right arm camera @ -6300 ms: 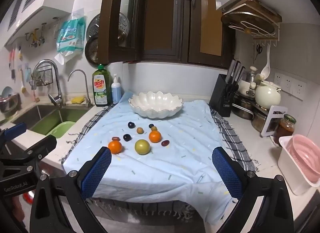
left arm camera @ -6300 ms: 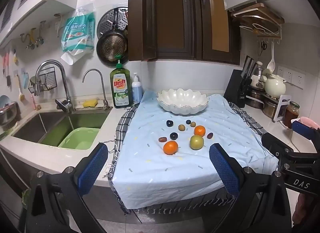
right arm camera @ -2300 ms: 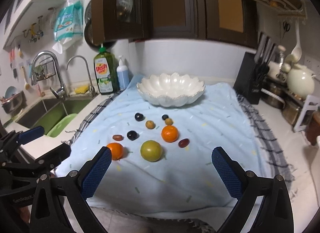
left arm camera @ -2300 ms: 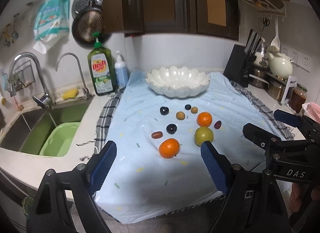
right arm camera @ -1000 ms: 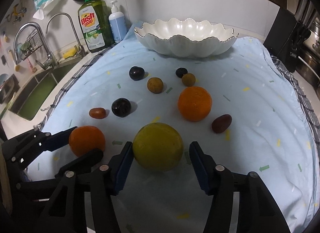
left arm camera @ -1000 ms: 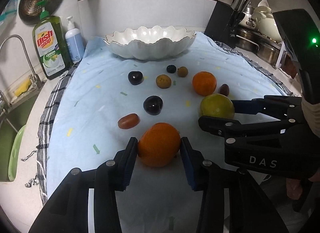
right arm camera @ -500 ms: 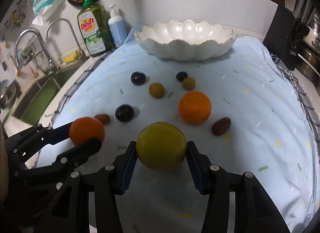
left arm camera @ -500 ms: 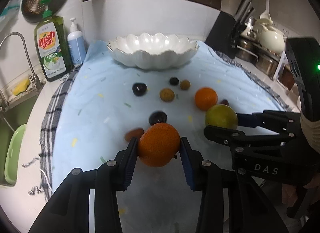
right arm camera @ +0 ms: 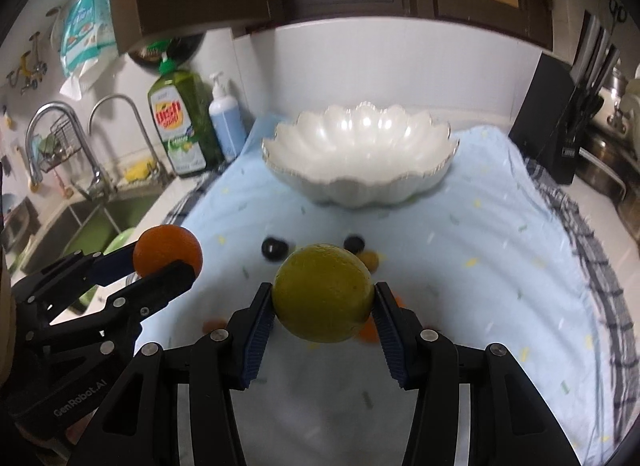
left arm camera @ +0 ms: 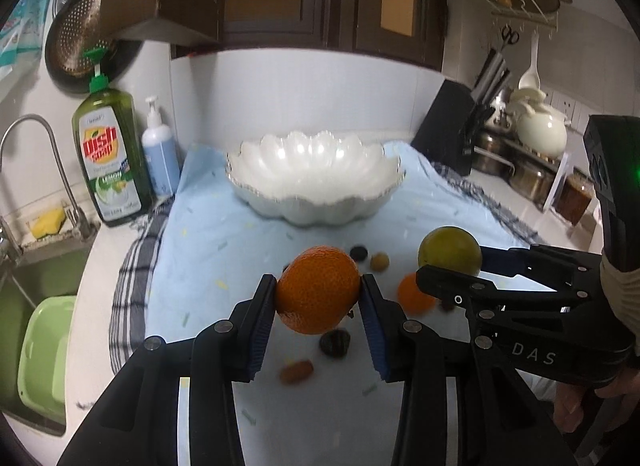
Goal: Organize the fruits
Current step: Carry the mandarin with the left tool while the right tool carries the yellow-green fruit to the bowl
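Kitchen surface ahead of me, draped in a pale blue cloth (left arm camera: 208, 250), with the green dish soap bottle (left arm camera: 108, 157) off at the left by the sink and the white scalloped bowl (left arm camera: 314, 177) at the cloth's far end. From my left wrist camera, the left tongs (left arm camera: 318, 292) are clamped on an orange (left arm camera: 318, 290), lifted clear of the cloth, fingers aimed toward the bowl. Below it I see a dark plum (left arm camera: 335, 342) and a reddish date (left arm camera: 296, 372), both blurred. Further right, a second orange (left arm camera: 412, 298) lies on the cloth, half hidden. My right wrist camera gives what the left cannot: the right tongs (right arm camera: 323, 300) pinching the green-yellow citrus (right arm camera: 323, 292) squarely, also raised, level and pointing at the bowl. That view also catches the knife block (right arm camera: 560, 117) at far right.
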`<act>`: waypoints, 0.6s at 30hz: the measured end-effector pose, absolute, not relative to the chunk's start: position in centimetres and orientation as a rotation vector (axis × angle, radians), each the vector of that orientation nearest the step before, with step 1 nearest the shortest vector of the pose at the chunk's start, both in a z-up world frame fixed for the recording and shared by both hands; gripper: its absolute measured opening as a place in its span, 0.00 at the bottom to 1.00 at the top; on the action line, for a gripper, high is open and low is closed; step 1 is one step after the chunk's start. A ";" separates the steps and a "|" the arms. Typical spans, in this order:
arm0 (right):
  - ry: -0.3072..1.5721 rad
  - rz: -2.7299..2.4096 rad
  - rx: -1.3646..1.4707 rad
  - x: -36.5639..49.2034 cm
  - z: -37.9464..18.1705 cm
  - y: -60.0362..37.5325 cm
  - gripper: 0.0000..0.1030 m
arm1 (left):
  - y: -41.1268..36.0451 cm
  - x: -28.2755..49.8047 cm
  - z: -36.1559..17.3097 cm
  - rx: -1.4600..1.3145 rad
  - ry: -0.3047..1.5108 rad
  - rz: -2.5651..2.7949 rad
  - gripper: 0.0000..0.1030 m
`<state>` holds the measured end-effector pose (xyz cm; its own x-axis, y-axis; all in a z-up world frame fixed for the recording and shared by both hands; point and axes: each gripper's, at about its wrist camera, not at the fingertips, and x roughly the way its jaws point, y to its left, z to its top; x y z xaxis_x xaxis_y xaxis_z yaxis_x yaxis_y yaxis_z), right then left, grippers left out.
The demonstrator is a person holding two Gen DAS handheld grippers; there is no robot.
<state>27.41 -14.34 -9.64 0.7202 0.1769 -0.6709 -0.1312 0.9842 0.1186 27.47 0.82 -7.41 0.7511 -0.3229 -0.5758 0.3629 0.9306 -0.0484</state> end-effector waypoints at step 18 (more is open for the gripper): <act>0.608 0.155 0.010 34.7 -4.0 -18.0 0.49 | -2.4 34.5 -1.8 0.054 0.503 -0.349 0.40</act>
